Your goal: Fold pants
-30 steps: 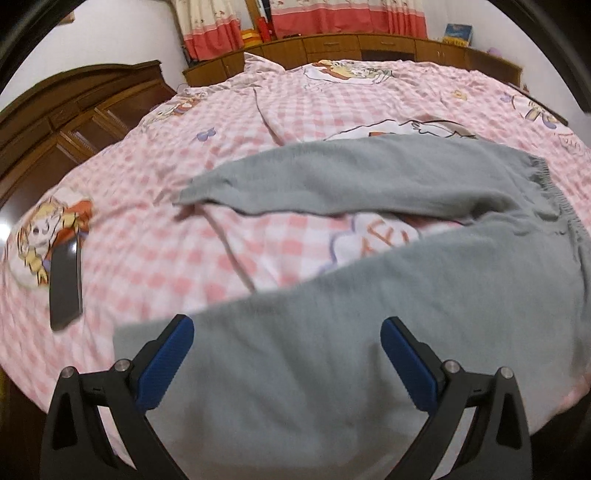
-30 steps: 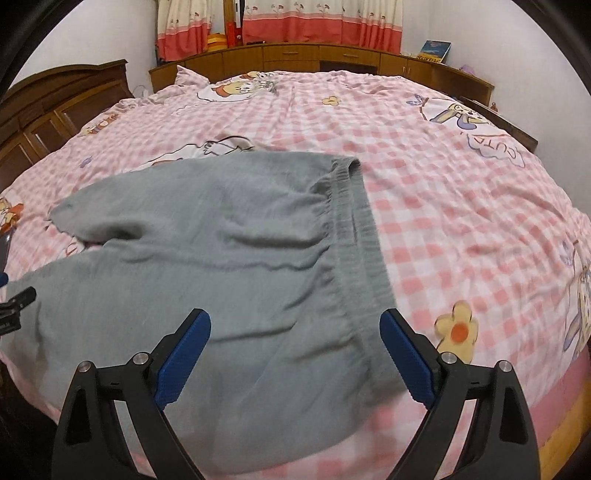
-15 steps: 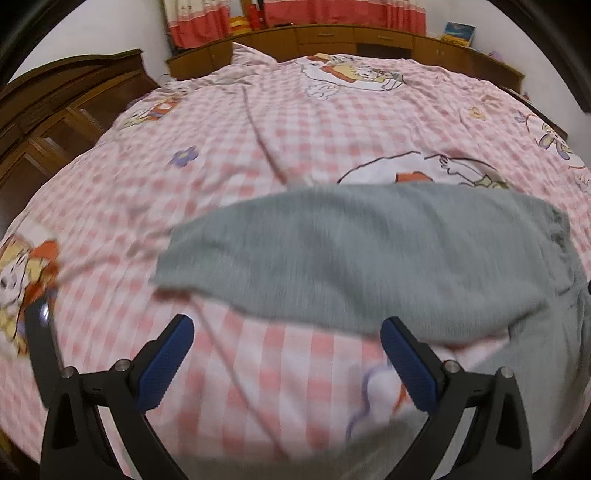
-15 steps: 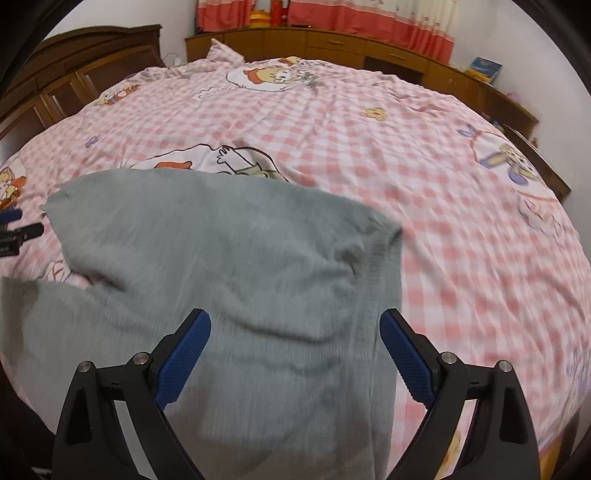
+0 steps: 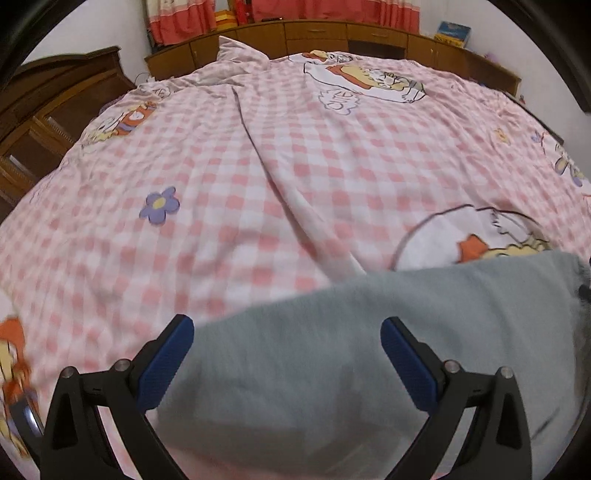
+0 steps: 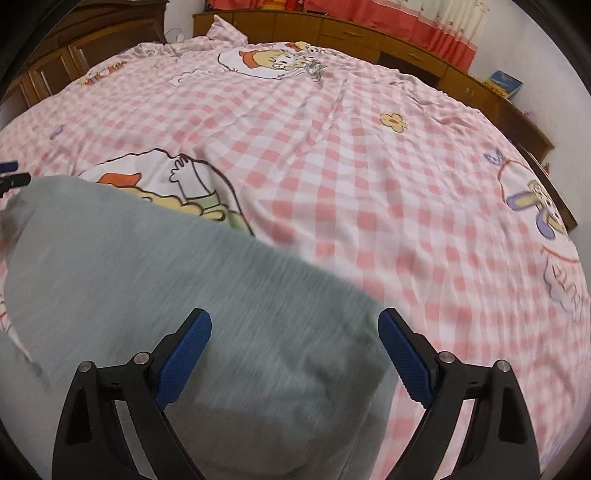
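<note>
Grey pants [image 5: 369, 354] lie flat on a pink checked bed sheet [image 5: 258, 177]. In the left wrist view my left gripper [image 5: 287, 358] is open and empty over the far pant leg near its cuff end. In the right wrist view the pants [image 6: 155, 280] fill the lower left, and my right gripper [image 6: 294, 354] is open and empty over the waist end, whose corner lies between the blue pads [image 6: 184, 358]. The tip of the left gripper shows at the left edge [image 6: 13, 179]. The near leg is out of view.
The sheet [image 6: 369, 184] spreads wide beyond the pants, with cartoon prints and a long crease [image 5: 280, 177]. Dark wooden cabinets [image 5: 55, 122] stand at the left, a low wooden unit [image 5: 351, 33] with red curtains at the back.
Both grippers have moved forward across the pants, from the near leg and waistband to the far leg's edge. Both stayed open. The dark flat object at the left has left the view.
</note>
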A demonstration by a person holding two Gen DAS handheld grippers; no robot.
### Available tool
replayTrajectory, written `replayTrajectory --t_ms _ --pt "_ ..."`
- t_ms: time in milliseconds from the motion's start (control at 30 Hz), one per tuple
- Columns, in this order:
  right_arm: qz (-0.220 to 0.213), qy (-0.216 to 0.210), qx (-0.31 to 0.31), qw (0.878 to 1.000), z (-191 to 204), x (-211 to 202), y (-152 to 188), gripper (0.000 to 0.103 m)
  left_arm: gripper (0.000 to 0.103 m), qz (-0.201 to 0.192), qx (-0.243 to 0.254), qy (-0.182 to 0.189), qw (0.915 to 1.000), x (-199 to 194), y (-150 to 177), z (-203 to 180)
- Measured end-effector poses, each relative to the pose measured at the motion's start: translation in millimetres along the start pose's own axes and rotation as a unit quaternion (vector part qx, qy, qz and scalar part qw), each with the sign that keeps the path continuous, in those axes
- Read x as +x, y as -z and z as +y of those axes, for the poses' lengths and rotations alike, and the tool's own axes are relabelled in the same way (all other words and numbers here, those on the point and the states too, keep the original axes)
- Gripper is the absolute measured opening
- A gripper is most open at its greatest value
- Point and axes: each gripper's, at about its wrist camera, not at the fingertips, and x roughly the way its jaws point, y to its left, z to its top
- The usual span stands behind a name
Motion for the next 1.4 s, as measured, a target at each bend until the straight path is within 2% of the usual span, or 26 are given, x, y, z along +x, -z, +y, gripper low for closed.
replayTrajectory --t_ms 33,133,233,367,533,633,667,700,733,767,833,867,900,933,1000,1067,1233,1400 --pt "0.0 0.002 -0.006 1.0 -1 4 -3 0.093 0.103 0.003 0.005 0.005 1.0 4 -3 2" --pt "0.013 0.014 -0.025 1.0 -1 24 -9 0.093 0.103 0.042 0.032 0.059 0.9969 28 -9 9" --pt "0.03 0.008 -0.033 0.999 1 43 -8 0.092 0.103 0.062 0.048 0.036 0.9963 46 -6 14" --pt "0.036 -0.009 -0.019 0.999 0 58 -5 0.093 0.103 0.078 0.065 0.029 0.9944 67 2 15" --pt "0.038 -0.028 0.003 0.999 -7 63 -3 0.094 0.103 0.064 0.035 0.052 0.9959 78 11 25" --pt "0.037 -0.026 0.009 0.999 -6 68 -4 0.097 0.102 0.051 0.01 0.045 0.9976 80 12 28" --pt "0.037 -0.025 0.012 0.999 -5 69 -3 0.097 0.101 0.045 0.011 0.037 0.9983 78 12 25" --pt "0.035 -0.025 0.016 0.999 -5 70 -3 0.097 0.091 0.036 0.017 0.037 0.9985 75 13 21" --pt "0.033 -0.024 0.019 0.999 -4 70 -4 0.097 0.076 0.025 0.028 0.042 0.9984 70 14 15" --pt "0.033 -0.022 0.02 0.999 -4 70 -5 0.094 0.069 0.022 0.034 0.045 0.9982 66 15 10" --pt "0.034 -0.024 0.024 0.999 -3 65 -7 0.081 0.043 0.02 0.042 0.05 0.9977 60 16 2" --pt "0.035 -0.025 0.024 0.999 -1 60 -8 0.066 0.036 0.021 0.046 0.053 0.9973 58 16 1" --pt "0.034 -0.024 0.019 0.999 2 56 -9 0.051 0.022 0.022 0.047 0.057 0.997 56 16 -1" --pt "0.033 -0.018 0.008 0.999 5 52 -11 0.044 0.016 0.023 0.047 0.064 0.9965 53 14 0" --pt "0.029 -0.004 -0.018 0.999 11 43 -10 0.018 0.013 0.019 0.045 0.078 0.9958 44 9 0" --pt "0.024 -0.012 -0.027 0.999 11 33 -9 0.008 0.012 0.006 0.038 0.093 0.9949 26 10 2" --pt "-0.017 -0.031 -0.009 0.999 3 -2 -3 0.006 0.009 -0.052 0.015 0.117 0.9916 -29 13 7" --pt "-0.049 -0.042 -0.001 0.998 1 -34 -1 0.006 0.009 -0.089 -0.002 0.123 0.9884 -74 22 13"
